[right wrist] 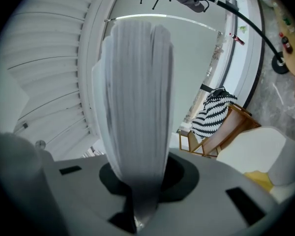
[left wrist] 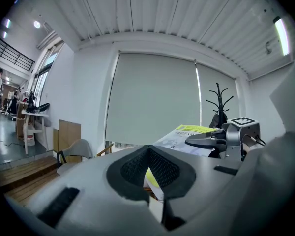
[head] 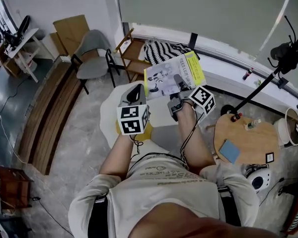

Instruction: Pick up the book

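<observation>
The book [head: 173,75], white-covered with yellow borders, is up in the air in front of me, above the white table [head: 109,114]. My right gripper [head: 180,84] is shut on its near edge; in the right gripper view the page block [right wrist: 137,107] stands up out of the jaws [right wrist: 137,203]. My left gripper [head: 137,91] is at the book's lower left corner. In the left gripper view a yellow-and-white corner [left wrist: 154,181] sits pinched between the dark pads. The book [left wrist: 184,134] and the right gripper [left wrist: 212,140] show to the right there.
Under my arms a yellow thing [head: 150,133] lies on the white table. At the right a round wooden side table [head: 251,142] carries a blue pad [head: 230,150]. A grey chair [head: 92,58], a wooden chair with a striped cushion [head: 165,51] and a black coat stand [head: 285,53] stand beyond.
</observation>
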